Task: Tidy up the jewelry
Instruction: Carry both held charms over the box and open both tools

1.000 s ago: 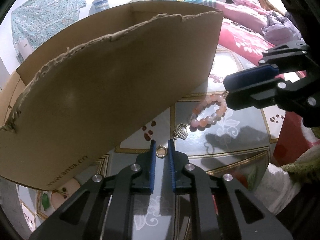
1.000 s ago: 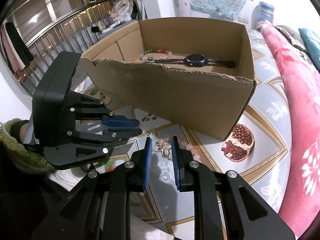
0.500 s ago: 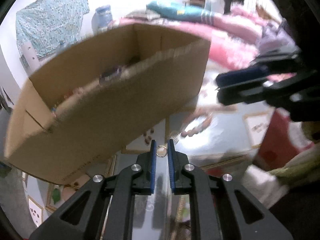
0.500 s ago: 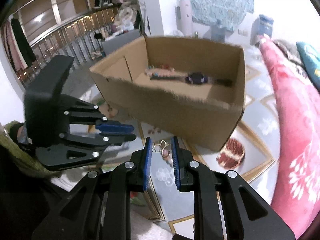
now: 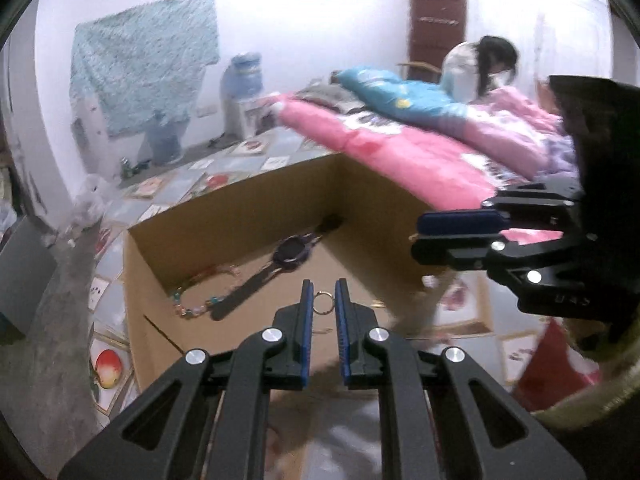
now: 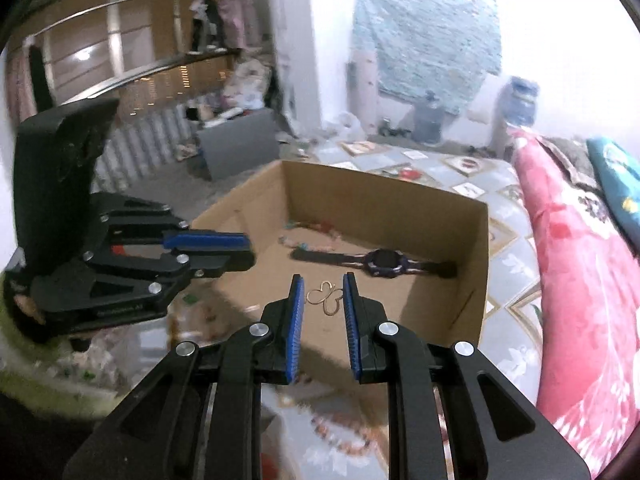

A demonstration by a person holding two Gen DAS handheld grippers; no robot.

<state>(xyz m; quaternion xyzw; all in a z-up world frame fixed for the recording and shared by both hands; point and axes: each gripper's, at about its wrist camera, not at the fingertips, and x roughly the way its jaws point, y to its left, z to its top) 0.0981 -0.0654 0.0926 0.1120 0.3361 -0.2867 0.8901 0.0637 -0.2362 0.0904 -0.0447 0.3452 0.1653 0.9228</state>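
Your left tool (image 5: 321,298) is clamped on a small gold ring (image 5: 322,303); your right tool (image 6: 323,295) is clamped on a gold wire butterfly (image 6: 325,299). Both hang over the cardboard box's (image 6: 384,204) near edge, watch (image 6: 385,263) inside.

Watch (image 6: 386,263) beside bracelet (image 6: 308,242) in box (image 6: 384,204)

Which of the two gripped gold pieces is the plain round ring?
The small gold ring pinched by the left gripper. The right gripper holds a gold butterfly-shaped wire piece, looped rather than round.
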